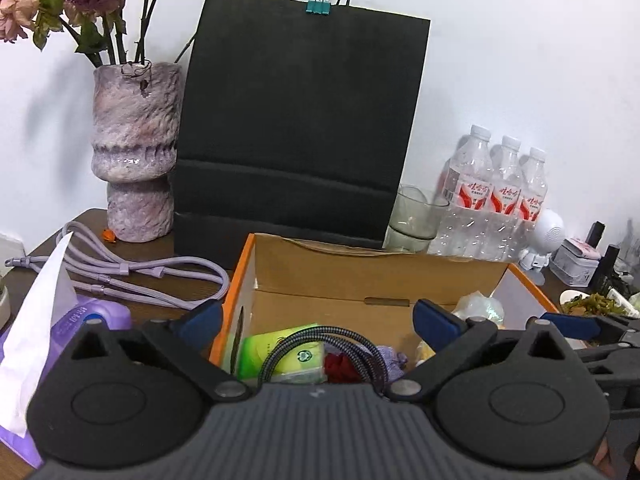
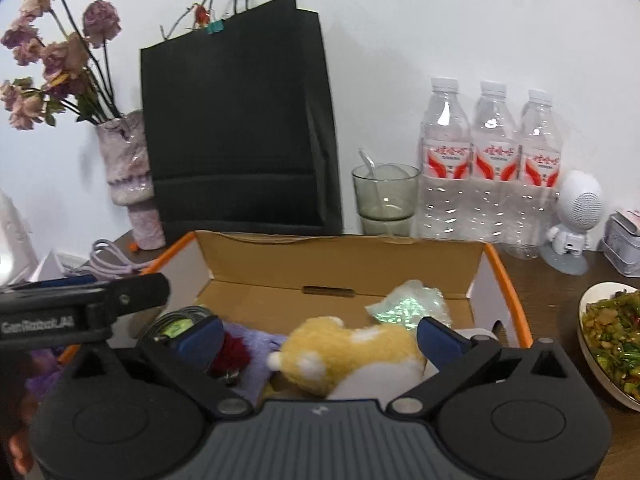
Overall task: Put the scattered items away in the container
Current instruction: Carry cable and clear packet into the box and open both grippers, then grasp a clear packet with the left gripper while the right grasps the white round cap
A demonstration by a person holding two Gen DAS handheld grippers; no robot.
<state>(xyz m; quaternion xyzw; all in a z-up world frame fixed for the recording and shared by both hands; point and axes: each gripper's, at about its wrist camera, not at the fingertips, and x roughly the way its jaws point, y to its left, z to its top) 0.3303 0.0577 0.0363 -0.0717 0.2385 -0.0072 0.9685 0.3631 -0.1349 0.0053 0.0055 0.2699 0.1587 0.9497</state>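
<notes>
1. The left claw (image 1: 316,320) stands wide open with nothing gripped; below its gap, inside the orange-rimmed cardboard box (image 1: 372,268), lie a green tissue pack (image 1: 280,354) and a braided grey cable (image 1: 320,340).
2. The right claw (image 2: 320,334) is spread equally wide; the yellow-and-white plush toy (image 2: 348,354) lies in the box (image 2: 340,272) between its fingers, apparently free of the pads.
3. Outside the box, a coiled lilac cord (image 1: 132,272) lies on the dark wooden worktop (image 1: 40,248) at ten o'clock from the left claw, its long axis running left to right.
4. The left hand looks the nearer one for that cord.
5. A lilac tissue packet (image 1: 80,320) sits just beside the box at nine o'clock.
</notes>
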